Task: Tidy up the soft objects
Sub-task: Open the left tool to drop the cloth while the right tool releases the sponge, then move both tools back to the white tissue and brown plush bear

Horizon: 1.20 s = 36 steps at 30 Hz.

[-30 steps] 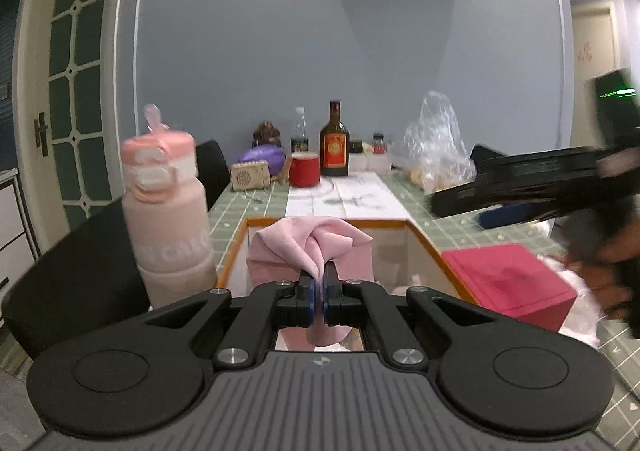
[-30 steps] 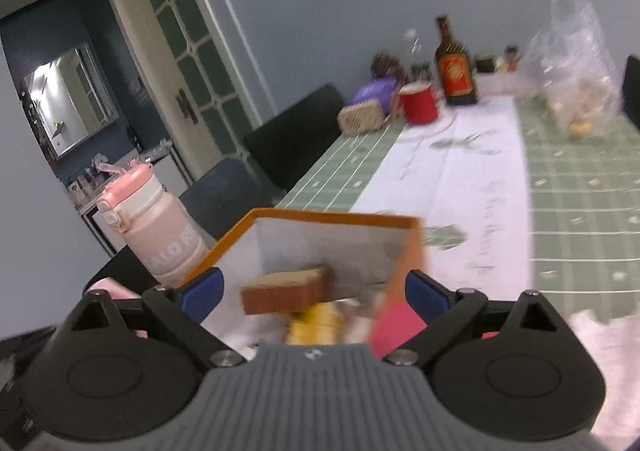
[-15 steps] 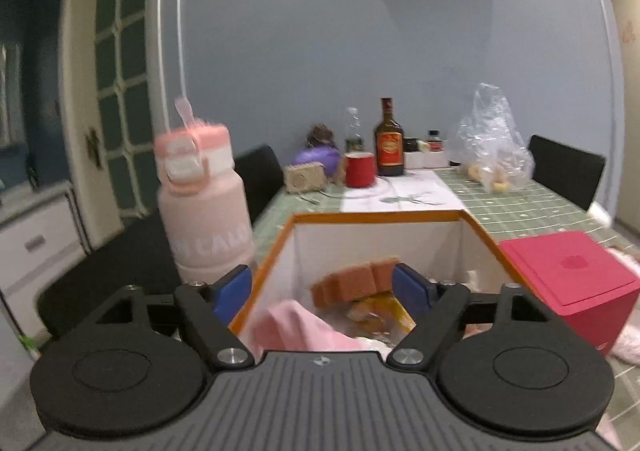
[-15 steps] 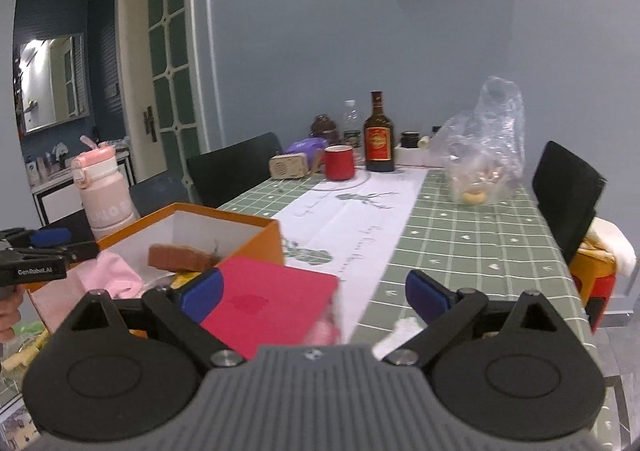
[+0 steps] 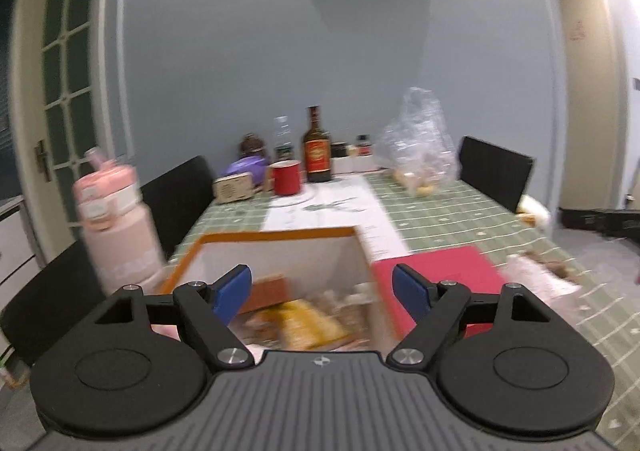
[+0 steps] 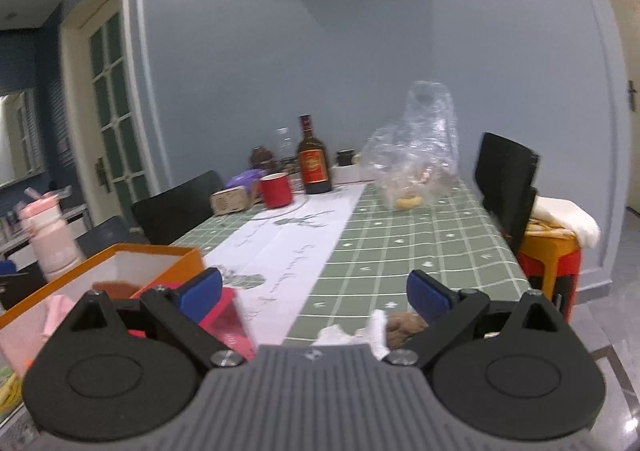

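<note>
Inside the orange-rimmed white cardboard box (image 5: 280,251) at the near end of the surface (image 6: 420,243), a soft pink folded cloth (image 6: 56,311) lies crumpled against the left wall, matte, limp, with loose rounded folds; right wrist view shows it best, left wrist view only gives a pink sliver by the left arm of the tool. Same box holds a brown spongy block (image 5: 268,293) and yellow crinkly packets (image 5: 308,325), blurred. Left claw (image 5: 322,291) is spread wide over the box opening, blue pads apart, nothing between them. Right claw (image 6: 312,293) is also spread wide, empty, pointing along the surface. Just right of the box sits a flat red-pink rectangular box (image 5: 436,271), smooth lid, touching or nearly touching the box wall, can't tell which. Near the right claw lie white crumpled tissue (image 6: 360,335) and a brown fuzzy lump (image 6: 404,325). Left of the box stands a pale pink cylindrical water bottle (image 5: 116,227), plastic, flip lid. Green checked tablecloth with white paper runner. Far end: red mug (image 5: 286,177), dark glass bottle with red label (image 5: 317,151), clear crinkled plastic bag (image 5: 420,143).
</note>
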Each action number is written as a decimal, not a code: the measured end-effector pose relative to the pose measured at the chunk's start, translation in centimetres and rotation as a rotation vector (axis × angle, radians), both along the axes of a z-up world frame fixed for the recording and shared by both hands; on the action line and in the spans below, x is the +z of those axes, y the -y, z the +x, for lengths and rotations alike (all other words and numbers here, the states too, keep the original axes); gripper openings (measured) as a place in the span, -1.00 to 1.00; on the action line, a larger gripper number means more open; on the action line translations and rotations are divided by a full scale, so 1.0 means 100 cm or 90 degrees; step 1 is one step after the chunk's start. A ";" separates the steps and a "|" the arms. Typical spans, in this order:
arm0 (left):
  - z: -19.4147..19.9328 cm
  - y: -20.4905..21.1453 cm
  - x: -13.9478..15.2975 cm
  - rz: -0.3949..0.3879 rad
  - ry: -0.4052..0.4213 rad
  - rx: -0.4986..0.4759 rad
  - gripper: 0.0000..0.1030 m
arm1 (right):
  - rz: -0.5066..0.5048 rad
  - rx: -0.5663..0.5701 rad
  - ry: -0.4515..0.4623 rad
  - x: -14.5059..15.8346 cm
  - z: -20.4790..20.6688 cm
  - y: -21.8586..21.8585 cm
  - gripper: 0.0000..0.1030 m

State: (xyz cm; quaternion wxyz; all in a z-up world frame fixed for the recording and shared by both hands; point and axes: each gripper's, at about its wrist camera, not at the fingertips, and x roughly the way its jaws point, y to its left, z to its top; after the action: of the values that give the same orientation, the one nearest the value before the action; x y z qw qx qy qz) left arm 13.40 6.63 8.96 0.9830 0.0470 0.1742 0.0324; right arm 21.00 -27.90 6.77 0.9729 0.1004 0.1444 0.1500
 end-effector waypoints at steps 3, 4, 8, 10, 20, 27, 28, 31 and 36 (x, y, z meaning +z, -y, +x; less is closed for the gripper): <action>0.002 0.028 0.002 0.009 0.010 -0.028 0.82 | 0.023 -0.023 -0.010 -0.004 0.001 0.016 0.88; 0.004 0.037 0.002 0.011 0.013 -0.036 0.82 | 0.031 -0.037 -0.016 -0.006 0.002 0.022 0.88; 0.015 0.075 0.000 -0.002 -0.004 -0.065 0.82 | 0.065 -0.097 -0.059 -0.021 0.010 0.046 0.88; 0.023 0.093 -0.003 -0.009 -0.013 -0.085 0.82 | 0.081 -0.129 -0.086 -0.030 0.016 0.058 0.88; 0.084 0.177 -0.046 -0.016 -0.106 -0.103 0.79 | 0.149 -0.180 -0.132 -0.056 0.028 0.096 0.88; 0.127 0.218 -0.074 0.005 -0.138 -0.056 0.79 | 0.176 -0.189 -0.147 -0.062 0.031 0.106 0.88; 0.134 0.219 -0.078 -0.006 -0.147 -0.048 0.78 | 0.179 -0.189 -0.149 -0.062 0.031 0.107 0.88; 0.153 0.225 -0.087 -0.008 -0.180 -0.037 0.78 | 0.185 -0.189 -0.157 -0.064 0.032 0.107 0.88; 0.173 0.219 -0.099 -0.043 -0.211 -0.051 0.16 | 0.207 -0.169 -0.159 -0.062 0.031 0.106 0.88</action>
State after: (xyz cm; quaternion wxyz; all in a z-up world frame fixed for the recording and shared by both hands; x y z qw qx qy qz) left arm 30.72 -15.27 -0.92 0.9423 0.0256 0.3332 -0.0207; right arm 24.07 -38.46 0.53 0.9296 0.2918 0.2232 0.0286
